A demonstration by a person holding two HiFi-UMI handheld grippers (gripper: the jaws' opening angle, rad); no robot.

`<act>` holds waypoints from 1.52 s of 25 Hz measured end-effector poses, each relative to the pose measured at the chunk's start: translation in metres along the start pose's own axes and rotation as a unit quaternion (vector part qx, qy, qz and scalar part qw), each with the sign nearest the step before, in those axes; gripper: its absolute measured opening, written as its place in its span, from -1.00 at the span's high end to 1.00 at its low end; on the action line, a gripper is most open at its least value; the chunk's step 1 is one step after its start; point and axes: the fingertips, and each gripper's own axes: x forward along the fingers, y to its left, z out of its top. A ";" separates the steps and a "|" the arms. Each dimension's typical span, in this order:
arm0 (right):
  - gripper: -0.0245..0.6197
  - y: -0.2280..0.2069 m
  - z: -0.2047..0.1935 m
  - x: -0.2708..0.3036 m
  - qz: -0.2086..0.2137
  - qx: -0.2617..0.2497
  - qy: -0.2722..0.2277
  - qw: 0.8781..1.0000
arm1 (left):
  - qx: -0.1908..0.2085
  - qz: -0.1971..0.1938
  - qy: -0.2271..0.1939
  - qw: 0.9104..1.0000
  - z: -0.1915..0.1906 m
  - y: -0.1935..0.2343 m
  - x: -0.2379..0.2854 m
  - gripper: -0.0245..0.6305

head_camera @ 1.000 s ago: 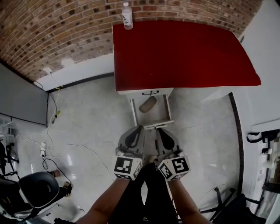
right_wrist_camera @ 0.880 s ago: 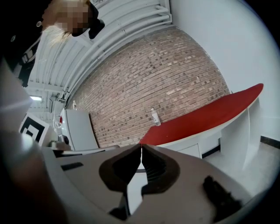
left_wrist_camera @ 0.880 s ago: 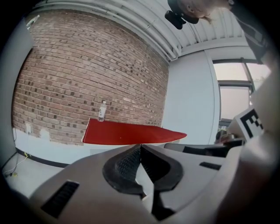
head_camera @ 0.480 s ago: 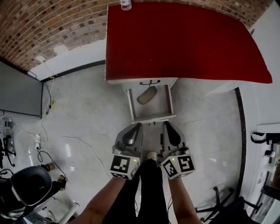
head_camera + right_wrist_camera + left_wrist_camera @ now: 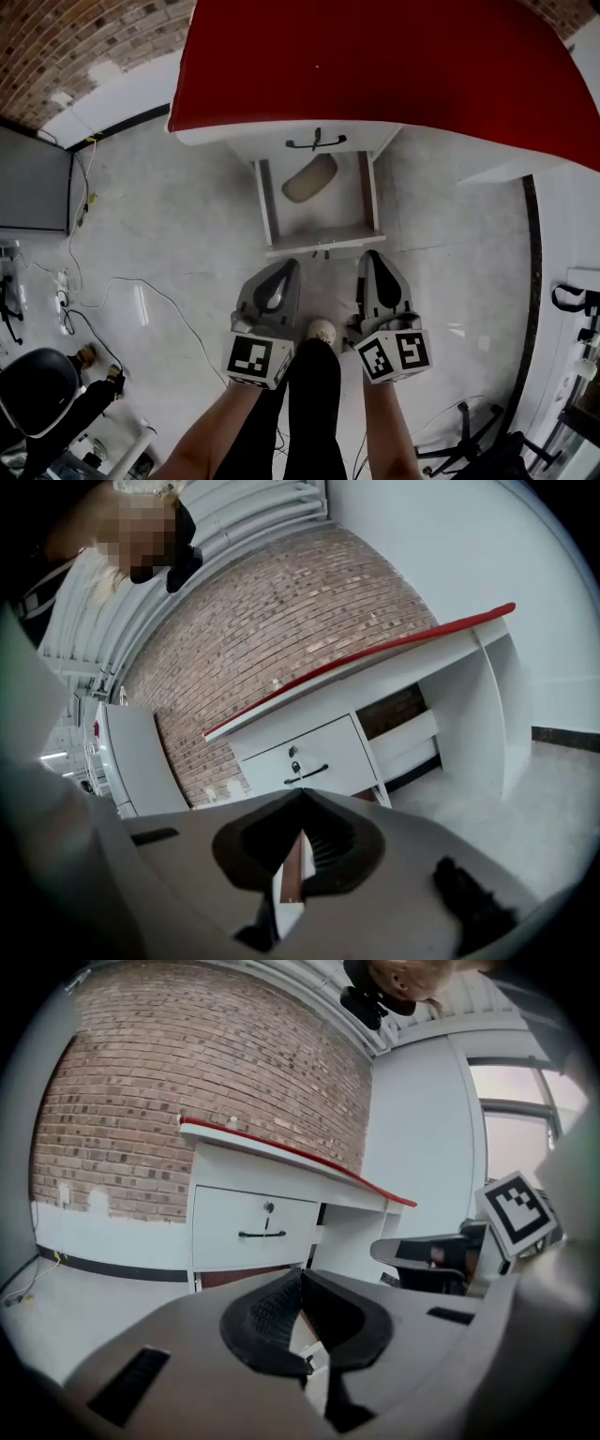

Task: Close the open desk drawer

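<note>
The white desk with a red top (image 5: pixel 375 66) fills the top of the head view. Its lower drawer (image 5: pixel 321 240) stands pulled out toward me, with a tan oblong object (image 5: pixel 309 178) lying inside. Above it is a closed drawer with a black handle (image 5: pixel 316 142). My left gripper (image 5: pixel 289 266) and right gripper (image 5: pixel 371 256) hover side by side just short of the open drawer's front, both shut and holding nothing. In the left gripper view the closed drawer's handle (image 5: pixel 262 1234) shows above the shut jaws. In the right gripper view the handle (image 5: pixel 306 773) also shows.
Cables (image 5: pixel 122 291) trail over the grey floor at left, near a dark panel (image 5: pixel 33 192) and a black chair (image 5: pixel 33 398). A brick wall (image 5: pixel 75 37) runs behind the desk. My shoe (image 5: pixel 321 330) is between the grippers. A chair base (image 5: pixel 469 441) sits lower right.
I have come closer to the desk: the open drawer is larger and nearer to both grippers, and the bottle on the desk has passed out of view. Both grippers stay shut.
</note>
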 end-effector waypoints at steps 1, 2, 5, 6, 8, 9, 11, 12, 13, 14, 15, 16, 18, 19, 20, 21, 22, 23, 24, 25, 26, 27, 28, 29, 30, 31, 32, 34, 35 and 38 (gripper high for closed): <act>0.89 -0.006 -0.009 0.002 0.001 0.000 0.003 1.000 | 0.000 0.002 0.003 1.000 -0.011 0.001 0.005 0.90; 0.89 -0.012 -0.019 0.005 0.001 0.000 0.007 1.000 | 0.001 0.002 0.007 1.000 -0.023 0.001 0.009 0.90; 0.89 -0.030 -0.051 0.011 0.000 -0.002 0.021 1.000 | 0.001 0.000 0.025 1.000 -0.064 -0.002 0.021 0.90; 0.89 -0.037 -0.062 0.013 -0.002 0.000 0.025 1.000 | -0.002 0.001 0.033 0.999 -0.079 -0.002 0.025 0.90; 0.89 -0.050 -0.084 0.017 -0.010 0.013 0.032 0.999 | -0.009 0.007 0.035 0.999 -0.102 0.002 0.033 0.90; 0.89 -0.057 -0.095 0.019 -0.015 0.021 0.034 0.999 | -0.012 0.011 0.034 0.999 -0.112 0.004 0.037 0.90; 0.89 -0.068 -0.115 0.023 -0.026 0.031 0.039 0.998 | -0.016 0.017 0.039 0.999 -0.131 0.008 0.046 0.90; 0.89 -0.074 -0.124 0.025 -0.032 0.032 0.045 0.998 | -0.019 0.020 0.038 0.999 -0.140 0.009 0.050 0.90; 0.89 -0.079 -0.134 0.027 -0.037 0.032 0.051 0.998 | -0.021 0.021 0.036 0.999 -0.148 0.010 0.055 0.90; 0.89 -0.084 -0.142 0.028 -0.043 0.032 0.057 0.997 | -0.021 0.022 0.035 0.999 -0.155 0.010 0.060 0.90; 0.89 -0.089 -0.150 0.029 -0.047 0.033 0.063 0.996 | -0.021 0.022 0.037 0.999 -0.163 0.011 0.064 0.90; 0.89 -0.094 -0.158 0.031 -0.051 0.032 0.069 0.996 | -0.021 0.024 0.041 0.999 -0.170 0.012 0.068 0.90; 0.89 -0.103 -0.170 0.035 -0.058 0.024 0.082 0.995 | -0.021 0.030 0.052 0.998 -0.183 0.016 0.076 0.90; 0.89 -0.107 -0.175 0.038 -0.061 0.020 0.087 0.994 | -0.021 0.031 0.058 0.998 -0.188 0.017 0.079 0.90; 0.89 -0.110 -0.180 0.041 -0.062 0.019 0.091 0.994 | -0.021 0.033 0.062 0.997 -0.193 0.018 0.082 0.90; 0.89 -0.112 -0.184 0.043 -0.062 0.018 0.094 0.993 | -0.022 0.034 0.063 0.997 -0.196 0.018 0.085 0.90; 0.89 -0.114 -0.189 0.047 -0.062 0.018 0.097 0.993 | -0.024 0.036 0.062 0.997 -0.199 0.019 0.087 0.90; 0.89 -0.115 -0.193 0.050 -0.062 0.017 0.100 0.993 | -0.027 0.039 0.062 0.997 -0.202 0.021 0.090 0.90; 0.89 -0.116 -0.196 0.053 -0.062 0.017 0.102 0.993 | -0.032 0.042 0.063 0.997 -0.204 0.022 0.092 0.90; 0.89 -0.116 -0.199 0.056 -0.062 0.019 0.103 0.993 | -0.036 0.046 0.065 0.996 -0.206 0.024 0.093 0.90; 0.89 -0.116 -0.200 0.058 -0.062 0.021 0.103 0.992 | -0.041 0.050 0.066 0.996 -0.207 0.025 0.094 0.90; 0.89 -0.116 -0.201 0.060 -0.061 0.023 0.102 0.993 | -0.044 0.054 0.066 0.995 -0.208 0.027 0.095 0.90; 0.89 -0.115 -0.201 0.061 -0.060 0.024 0.100 0.993 | -0.046 0.057 0.065 0.995 -0.208 0.029 0.096 0.90; 0.89 -0.115 -0.202 0.062 -0.058 0.026 0.097 0.993 | -0.047 0.059 0.064 0.995 -0.208 0.031 0.097 0.90; 0.89 -0.114 -0.201 0.062 -0.056 0.027 0.095 0.994 | -0.048 0.060 0.063 0.995 -0.207 0.032 0.098 0.90; 0.89 -0.114 -0.201 0.062 -0.056 0.026 0.094 0.994 | -0.049 0.061 0.063 0.995 -0.207 0.032 0.098 0.90; 0.89 -0.114 -0.201 0.062 -0.056 0.025 0.093 0.994 | -0.051 0.061 0.063 0.995 -0.207 0.032 0.098 0.90; 0.89 -0.113 -0.201 0.062 -0.056 0.028 0.094 0.994 | -0.058 0.065 0.061 0.994 -0.207 0.033 0.097 0.90; 0.89 -0.113 -0.202 0.062 -0.056 0.030 0.095 0.993 | -0.062 0.068 0.061 0.994 -0.207 0.033 0.097 0.90; 0.89 -0.113 -0.199 0.063 -0.054 0.032 0.093 0.994 | -0.072 0.077 0.057 0.993 -0.204 0.033 0.097 0.90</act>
